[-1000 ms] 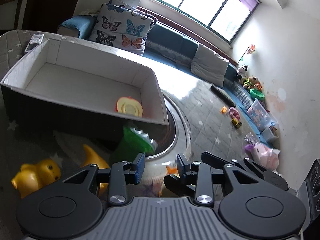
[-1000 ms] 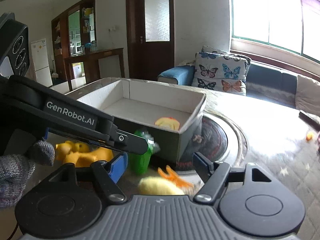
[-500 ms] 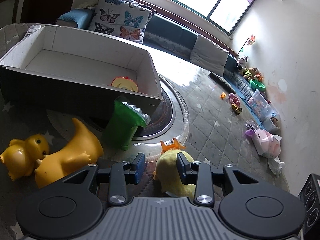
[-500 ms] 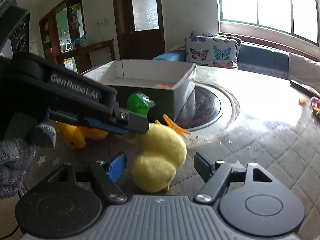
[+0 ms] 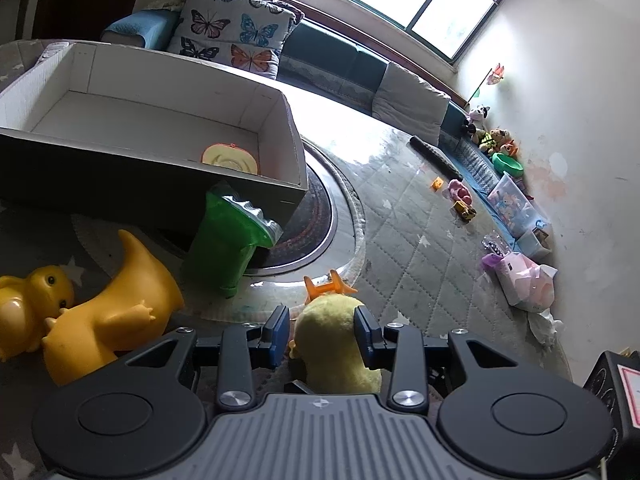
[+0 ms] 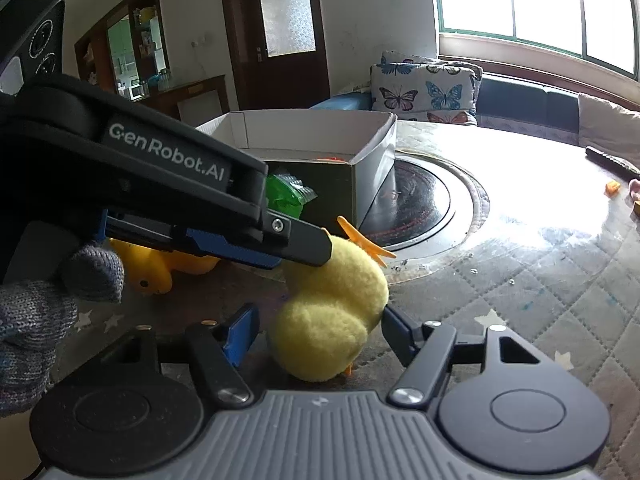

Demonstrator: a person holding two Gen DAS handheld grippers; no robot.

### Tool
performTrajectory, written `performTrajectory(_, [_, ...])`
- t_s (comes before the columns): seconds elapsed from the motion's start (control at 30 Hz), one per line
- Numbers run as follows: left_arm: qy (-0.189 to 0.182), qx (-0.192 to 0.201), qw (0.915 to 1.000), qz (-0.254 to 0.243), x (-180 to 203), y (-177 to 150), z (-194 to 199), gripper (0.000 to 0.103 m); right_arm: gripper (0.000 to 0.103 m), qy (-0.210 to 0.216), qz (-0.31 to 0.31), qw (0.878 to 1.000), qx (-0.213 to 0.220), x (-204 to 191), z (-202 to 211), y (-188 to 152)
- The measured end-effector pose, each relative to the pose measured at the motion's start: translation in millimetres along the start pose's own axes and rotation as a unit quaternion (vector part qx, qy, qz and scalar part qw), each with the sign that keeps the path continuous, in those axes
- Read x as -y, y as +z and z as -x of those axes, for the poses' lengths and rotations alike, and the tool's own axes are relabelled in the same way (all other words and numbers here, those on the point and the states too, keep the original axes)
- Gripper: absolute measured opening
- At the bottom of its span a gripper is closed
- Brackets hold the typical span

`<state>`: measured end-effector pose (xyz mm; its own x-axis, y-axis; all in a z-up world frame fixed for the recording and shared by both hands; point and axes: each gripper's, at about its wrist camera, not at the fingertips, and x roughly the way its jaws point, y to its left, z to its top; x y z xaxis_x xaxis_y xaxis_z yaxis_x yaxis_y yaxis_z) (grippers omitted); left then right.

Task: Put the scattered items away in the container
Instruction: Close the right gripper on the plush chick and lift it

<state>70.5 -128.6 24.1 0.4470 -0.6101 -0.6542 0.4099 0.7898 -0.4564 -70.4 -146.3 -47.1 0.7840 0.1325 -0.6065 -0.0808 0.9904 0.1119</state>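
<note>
A yellow plush chick (image 5: pixel 336 344) with orange feet lies on the mat between the open jaws of my left gripper (image 5: pixel 322 336); the right pad touches it, the left stands a little off. It also shows in the right wrist view (image 6: pixel 332 316), between the open jaws of my right gripper (image 6: pixel 316 332), with the left gripper's finger over it. The white-lined cardboard box (image 5: pixel 288 120) stands behind and holds a round red and cream toy (image 5: pixel 230 158). A green toy (image 5: pixel 224 240) leans at the box's near corner. Two yellow rubber ducks (image 5: pixel 112 312) lie to the left.
A round glass floor inset (image 5: pixel 340 224) lies behind the box. A sofa with butterfly cushions (image 5: pixel 228 36) runs along the window wall. Small toys and storage bins (image 5: pixel 516 208) line the right wall. A dark remote (image 5: pixel 436 158) lies on the mat.
Both grippers have come down and forward to the plush chick. The left jaws have opened wider and now stand on either side of it.
</note>
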Motion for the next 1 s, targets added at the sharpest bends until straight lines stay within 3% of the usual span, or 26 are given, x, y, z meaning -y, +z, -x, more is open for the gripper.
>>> performTrajectory(0.47, [-0.018,-0.012,0.9997,0.007,4.7,3.4,-13.0,0.039,0.054,-0.012,-0.018,1.000,-0.002,9.7,-4.3,-0.7])
performTrajectory(1.0, [-0.017,-0.009,0.9998,-0.001,5.9,2.5,-13.5,0.037,0.051,-0.012,-0.023,1.000,0.000,10.9,-3.5,-0.6])
